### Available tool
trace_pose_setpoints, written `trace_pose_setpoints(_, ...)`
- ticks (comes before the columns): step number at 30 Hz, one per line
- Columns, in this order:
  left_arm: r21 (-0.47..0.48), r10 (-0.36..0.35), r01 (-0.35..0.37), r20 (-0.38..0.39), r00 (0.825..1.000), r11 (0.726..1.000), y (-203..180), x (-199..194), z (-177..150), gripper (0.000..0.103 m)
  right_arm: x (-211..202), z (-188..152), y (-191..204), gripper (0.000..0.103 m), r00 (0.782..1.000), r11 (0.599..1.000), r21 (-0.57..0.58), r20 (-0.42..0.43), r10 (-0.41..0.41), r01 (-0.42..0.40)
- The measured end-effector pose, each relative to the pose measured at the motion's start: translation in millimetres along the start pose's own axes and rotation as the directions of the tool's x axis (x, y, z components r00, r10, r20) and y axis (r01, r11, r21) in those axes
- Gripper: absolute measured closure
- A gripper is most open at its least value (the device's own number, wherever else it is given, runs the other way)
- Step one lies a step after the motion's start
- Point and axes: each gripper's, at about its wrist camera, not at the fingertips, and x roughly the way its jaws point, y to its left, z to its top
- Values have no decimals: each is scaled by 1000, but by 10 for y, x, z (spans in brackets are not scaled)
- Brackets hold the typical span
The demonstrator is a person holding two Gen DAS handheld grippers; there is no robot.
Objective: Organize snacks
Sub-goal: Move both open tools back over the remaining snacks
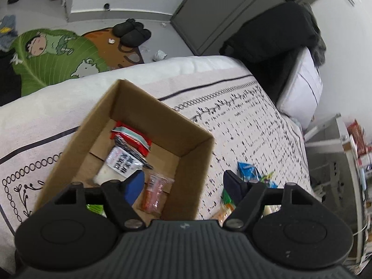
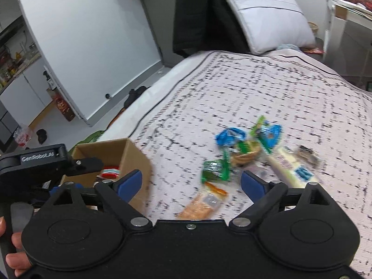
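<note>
One marking could be read in full: "GenRobot.AI", in pale letters on the black body of the left claw [image 2: 52,160], seen at the left edge of the right wrist view. A white packet [image 1: 121,162] inside the cardboard box [image 1: 130,107] carried bold black characters, seemingly Chinese, too blurred to make out. A tall red-brown box [image 2: 64,109] on the floor bore gold print that stayed illegible. The wrappers of the snacks on the bed were smeared by motion, and no wording on them could be read.
</note>
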Motion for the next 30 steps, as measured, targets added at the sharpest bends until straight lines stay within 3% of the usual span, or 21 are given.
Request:
trace_pose_setpoints(15, 213, -9, 5, 18, 1000, 977, -590, 73, -374, 29, -122, -25, -633, 9, 999, 1000, 24, 30, -13, 13)
trace_pose_setpoints(25, 374, -31, 33, -10, 999, 927, -933, 212, -696, 29, 9, -231, -1034, 11, 999, 996, 88, 48, -6, 2)
trace_pose_setpoints(30, 432, -28, 34, -20, 999, 901, -1045, 312, -809, 29, 106, -263, -1127, 14, 998, 997, 64, 54, -39, 35)
